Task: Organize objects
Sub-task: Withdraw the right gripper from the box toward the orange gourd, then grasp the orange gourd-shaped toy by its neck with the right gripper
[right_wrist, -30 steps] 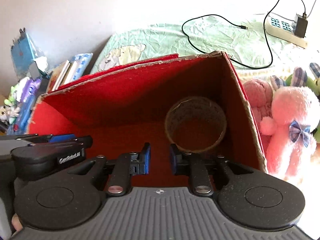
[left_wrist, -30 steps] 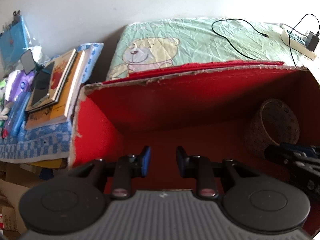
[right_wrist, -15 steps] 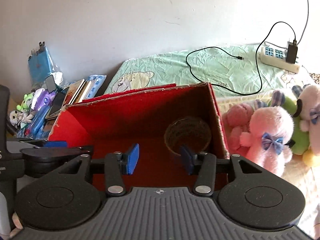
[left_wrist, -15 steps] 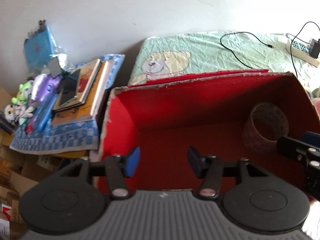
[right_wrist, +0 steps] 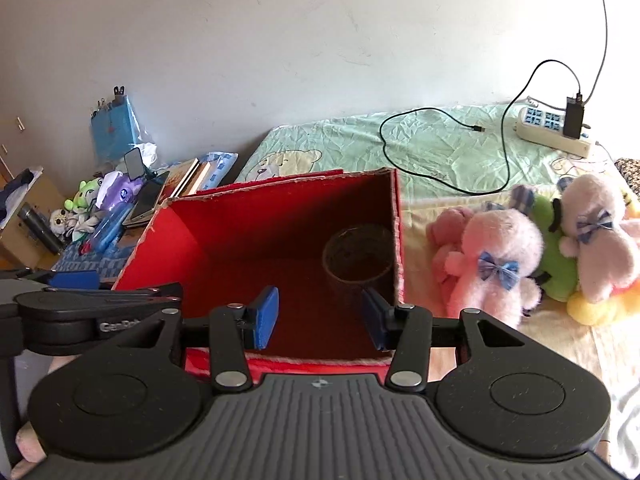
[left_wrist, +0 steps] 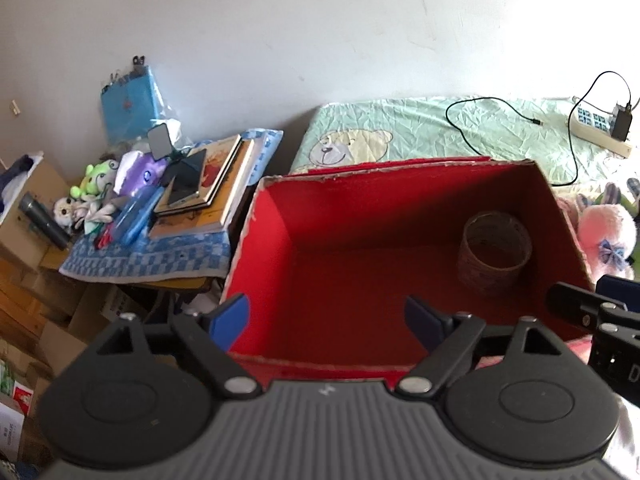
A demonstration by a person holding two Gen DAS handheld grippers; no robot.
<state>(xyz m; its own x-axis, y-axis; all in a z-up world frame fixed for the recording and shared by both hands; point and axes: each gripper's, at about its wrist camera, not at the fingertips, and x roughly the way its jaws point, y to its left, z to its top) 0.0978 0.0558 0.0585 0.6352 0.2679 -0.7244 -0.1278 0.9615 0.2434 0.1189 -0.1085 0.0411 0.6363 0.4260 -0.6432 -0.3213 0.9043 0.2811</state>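
A green bed sheet [right_wrist: 440,148] is lying beneath a red box [left_wrist: 348,264], which is sitting open. Pink plush toys [right_wrist: 496,260] are resting just beside the box's right wall. A tape roll [left_wrist: 494,248] is lying inside, near that wall. The left gripper [left_wrist: 328,320] and right gripper [right_wrist: 320,316] are hovering at the near rim, fingers spread, holding nothing.

The red box's near wall [left_wrist: 320,368] is hidden behind the gripper body; small clutter [left_wrist: 100,208] beside the books is indistinct.
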